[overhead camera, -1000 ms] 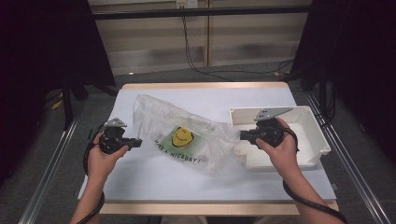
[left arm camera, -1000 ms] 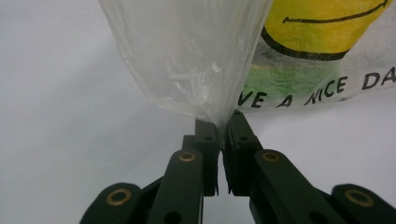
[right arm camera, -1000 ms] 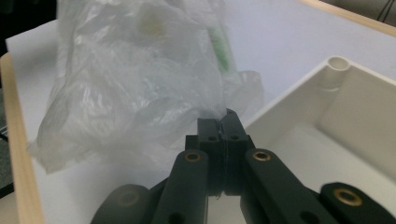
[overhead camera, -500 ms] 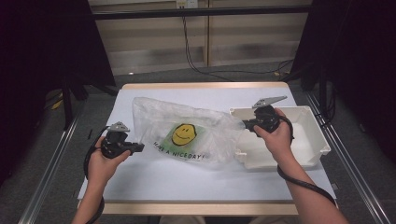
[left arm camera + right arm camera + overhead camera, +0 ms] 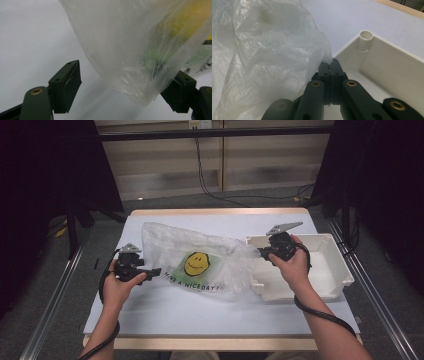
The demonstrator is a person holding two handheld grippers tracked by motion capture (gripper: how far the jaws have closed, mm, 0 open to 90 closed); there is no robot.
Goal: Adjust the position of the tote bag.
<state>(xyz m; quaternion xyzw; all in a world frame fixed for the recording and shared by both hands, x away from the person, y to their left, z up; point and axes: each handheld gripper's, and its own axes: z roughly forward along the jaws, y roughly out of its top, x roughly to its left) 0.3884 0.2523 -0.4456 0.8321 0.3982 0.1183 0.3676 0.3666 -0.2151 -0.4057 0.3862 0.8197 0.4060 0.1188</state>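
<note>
Currently: plastic bag (image 5: 200, 265) on table (image 5: 150, 305), edge over white bin (image 5: 330, 270).
Right gripper (image 5: 331, 65) clamped on bag's corner; left gripper (image 5: 125, 85) just opened, bag hanging loose between its jaws. Pull gently, keeping film untorn.

This looks like a lab or recording bay set up for filming handling work, not a home or shop. A pale surface (image 5: 200, 310) with a wooden edge stands between metal rails (image 5: 55, 300) on a grey floor, with black curtains (image 5: 45, 185) at both sides. Behind it, cables (image 5: 210, 175) hang down a plain panelled wall (image 5: 260, 170) from a socket.
</note>
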